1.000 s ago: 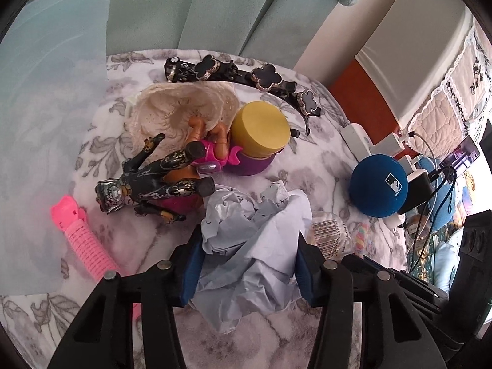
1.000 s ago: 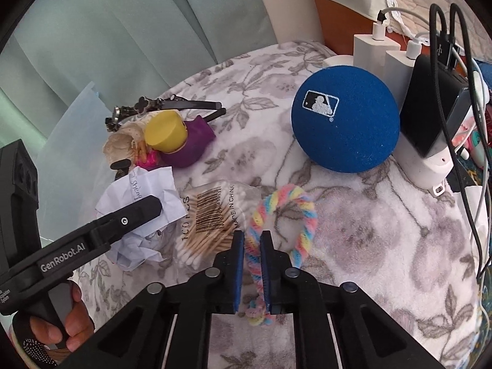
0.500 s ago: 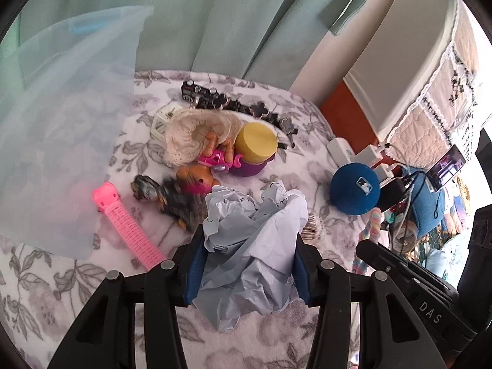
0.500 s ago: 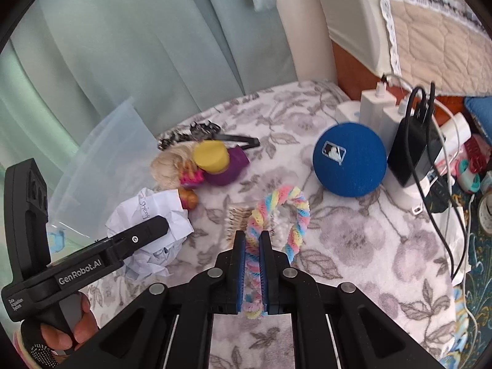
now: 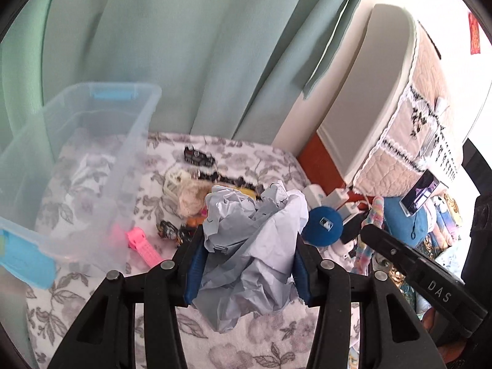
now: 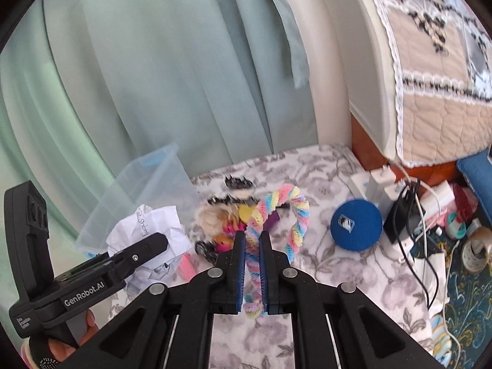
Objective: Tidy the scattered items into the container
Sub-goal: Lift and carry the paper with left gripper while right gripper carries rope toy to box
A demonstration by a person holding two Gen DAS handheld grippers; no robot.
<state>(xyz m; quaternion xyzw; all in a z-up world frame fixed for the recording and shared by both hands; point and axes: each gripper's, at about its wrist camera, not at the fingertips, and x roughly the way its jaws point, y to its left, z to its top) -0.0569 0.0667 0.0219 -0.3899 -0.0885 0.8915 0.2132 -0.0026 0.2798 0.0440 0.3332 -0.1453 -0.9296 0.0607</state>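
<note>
Crumpled white paper is clamped between the blue pads of the left gripper, held clear above the floral cloth. Left wrist view only: clear plastic container w/ blue latches, open top, at far left, well apart from the paper; pink roller lies just beside its near wall. Right gripper is closed tight on a pastel twisted rope ring, ring lifted off the cloth. Right wrist view only: the left tool seen from the side, marked "GenRobot.AI", gripped by a hand at lower left; handwriting on the paper, approx. "Shen", rest unreadable. Left wrist view shows the right tool's body lettered "DAS". Both views: blue ball w/ white logo patch (logo too blurred to read), resting near white chargers at right; doll pile w/ blond hair and dark hair clips between container and ball. Container appears in right wrist view as a partial corner only, behind the paper.
</note>
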